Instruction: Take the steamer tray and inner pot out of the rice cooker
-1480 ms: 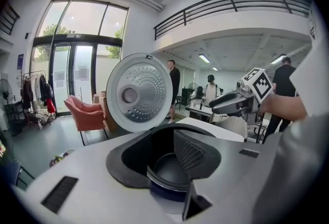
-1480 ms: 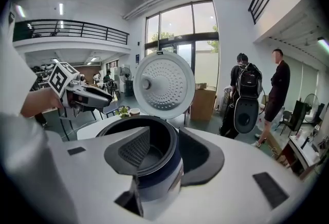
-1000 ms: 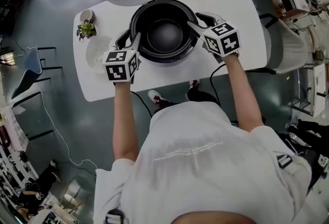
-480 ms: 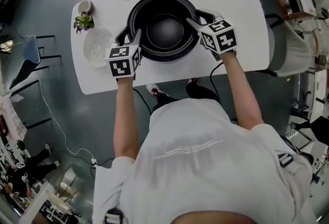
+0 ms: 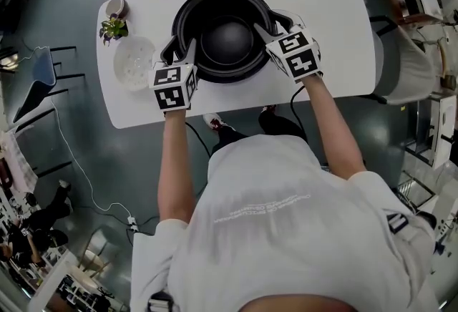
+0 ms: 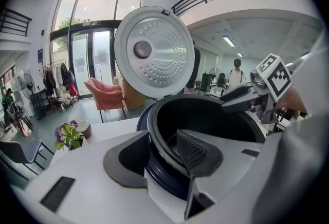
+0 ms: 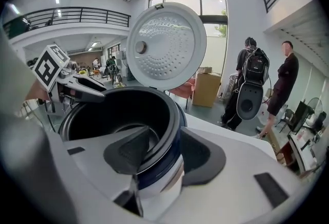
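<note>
Head view: pot (image 5: 227,39) between hand-held grippers (image 5: 181,53) (image 5: 275,24).

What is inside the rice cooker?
The dark inner pot, apparently empty, with one jaw each of the left gripper and right gripper inside its rim. Anything beneath the pot is covered.

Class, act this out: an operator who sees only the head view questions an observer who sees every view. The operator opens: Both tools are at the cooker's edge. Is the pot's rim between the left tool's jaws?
Observer: Yes. The left tool straddles the rim of the inner pot, one jaw inside, one outside, jaws wide apart.
Operator: And the right one?
Observer: The right tool likewise has one jaw inside the pot and the other outside the blue wall of the rice cooker.
Operator: What's beyond the lid?
Observer: Two people stand past the lid.
</note>
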`<state>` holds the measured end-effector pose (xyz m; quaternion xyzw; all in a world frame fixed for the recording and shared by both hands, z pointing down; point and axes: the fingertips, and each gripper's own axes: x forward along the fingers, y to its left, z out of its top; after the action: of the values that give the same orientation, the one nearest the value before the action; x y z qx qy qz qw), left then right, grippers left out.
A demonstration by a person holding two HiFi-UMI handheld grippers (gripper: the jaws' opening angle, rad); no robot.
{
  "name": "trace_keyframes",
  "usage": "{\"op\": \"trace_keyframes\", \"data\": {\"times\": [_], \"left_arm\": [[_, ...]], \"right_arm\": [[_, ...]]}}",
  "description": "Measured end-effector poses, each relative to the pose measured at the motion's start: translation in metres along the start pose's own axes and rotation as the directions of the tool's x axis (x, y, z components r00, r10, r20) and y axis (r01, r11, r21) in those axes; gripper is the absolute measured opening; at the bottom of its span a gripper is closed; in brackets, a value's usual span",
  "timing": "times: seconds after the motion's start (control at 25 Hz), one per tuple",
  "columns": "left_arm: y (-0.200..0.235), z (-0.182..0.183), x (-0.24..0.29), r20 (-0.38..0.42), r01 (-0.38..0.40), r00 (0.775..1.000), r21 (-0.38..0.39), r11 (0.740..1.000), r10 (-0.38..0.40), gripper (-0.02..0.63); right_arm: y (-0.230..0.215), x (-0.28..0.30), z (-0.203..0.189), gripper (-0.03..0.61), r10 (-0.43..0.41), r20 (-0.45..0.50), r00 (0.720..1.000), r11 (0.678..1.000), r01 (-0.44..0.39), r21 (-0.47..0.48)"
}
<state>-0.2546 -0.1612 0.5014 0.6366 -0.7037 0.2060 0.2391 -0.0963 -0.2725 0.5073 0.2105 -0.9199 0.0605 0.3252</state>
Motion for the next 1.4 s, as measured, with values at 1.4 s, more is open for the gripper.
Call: {"op": "trace_keyframes", "data": {"times": [1.4], "left_arm": [[0.016, 0.068, -0.065, 0.345, 0.125, 0.939, -0.294, 0.948, -0.017, 0.078]], "right_arm": [[-0.005, -0.057, 0.065, 0.092, -0.085, 0.214, 0.973, 0.956, 0.02, 0.292]]}}
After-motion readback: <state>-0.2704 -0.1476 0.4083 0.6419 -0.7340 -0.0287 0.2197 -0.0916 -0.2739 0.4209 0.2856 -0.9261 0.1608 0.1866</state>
